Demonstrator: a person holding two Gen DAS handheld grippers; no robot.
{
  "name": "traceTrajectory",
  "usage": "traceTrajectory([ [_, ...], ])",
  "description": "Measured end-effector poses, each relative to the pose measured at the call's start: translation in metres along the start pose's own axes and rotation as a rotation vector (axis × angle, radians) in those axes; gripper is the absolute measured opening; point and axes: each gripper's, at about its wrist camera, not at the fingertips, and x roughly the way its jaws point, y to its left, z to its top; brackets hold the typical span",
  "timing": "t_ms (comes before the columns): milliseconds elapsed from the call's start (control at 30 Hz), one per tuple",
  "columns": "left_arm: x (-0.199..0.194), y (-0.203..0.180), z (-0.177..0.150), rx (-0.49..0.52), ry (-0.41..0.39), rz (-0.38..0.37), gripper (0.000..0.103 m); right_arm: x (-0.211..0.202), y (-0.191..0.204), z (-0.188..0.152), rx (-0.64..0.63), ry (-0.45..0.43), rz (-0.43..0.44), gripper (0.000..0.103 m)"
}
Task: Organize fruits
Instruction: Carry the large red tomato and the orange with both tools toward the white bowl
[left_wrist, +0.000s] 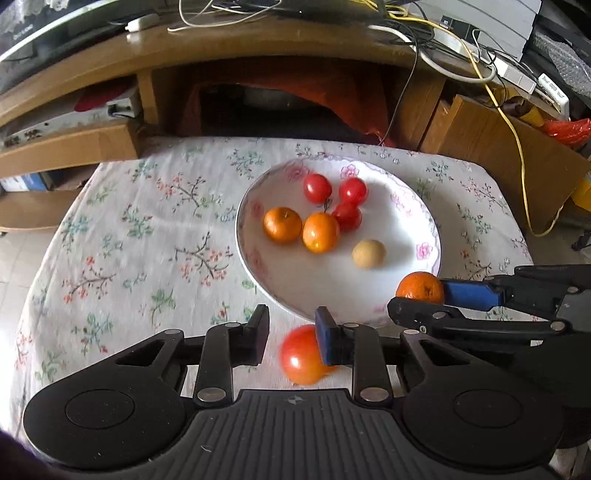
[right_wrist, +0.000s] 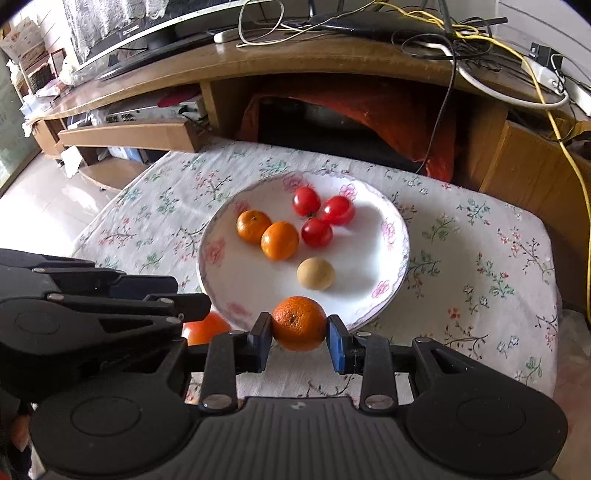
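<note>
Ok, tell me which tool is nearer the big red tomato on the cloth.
Left. The left tool is open with the big red tomato between its fingers, against the blue pad. The right tool is off to the tomato's right, shut on an orange at the plate rim.

A floral tablecloth (left_wrist: 140, 236) is spread over the table. Behind it, a wooden TV stand (right_wrist: 295, 62) is strewn with cables, one yellow cable (left_wrist: 517, 147) among them.

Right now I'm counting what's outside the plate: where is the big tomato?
The big tomato lies on the tablecloth just short of the plate, between the open left tool fingers against the blue pad.
</note>
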Motion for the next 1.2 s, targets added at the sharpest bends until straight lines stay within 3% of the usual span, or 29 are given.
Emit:
traceTrajectory([
  [167, 0.007, -0.002, -0.009, 0.007, 0.025, -0.021, 0.042, 0.005, -0.008, -0.003, 0.02, 0.017, -0.005, 0.033],
  [533, 0.013, -0.011, -0.013, -0.029, 0.039, -0.074, 0.047, -0.001, -0.027, -0.007, 0.066, 0.016, -0.035, 0.033],
  [700, 0.02, -0.018, -0.016, -0.022, 0.059, -0.089, 0.058, -0.002, -0.037, -0.009, 0.089, 0.017, -0.048, 0.033],
  [933, 0.038, -0.033, -0.024, 0.018, 0.09, -0.052, 0.051, -0.002, -0.038, -0.011, 0.084, 0.022, -0.05, 0.033],
  [1200, 0.029, -0.029, -0.024, 0.017, 0.075, -0.05, 0.049, -0.004, -0.036, -0.01, 0.082, 0.015, -0.047, 0.033],
])
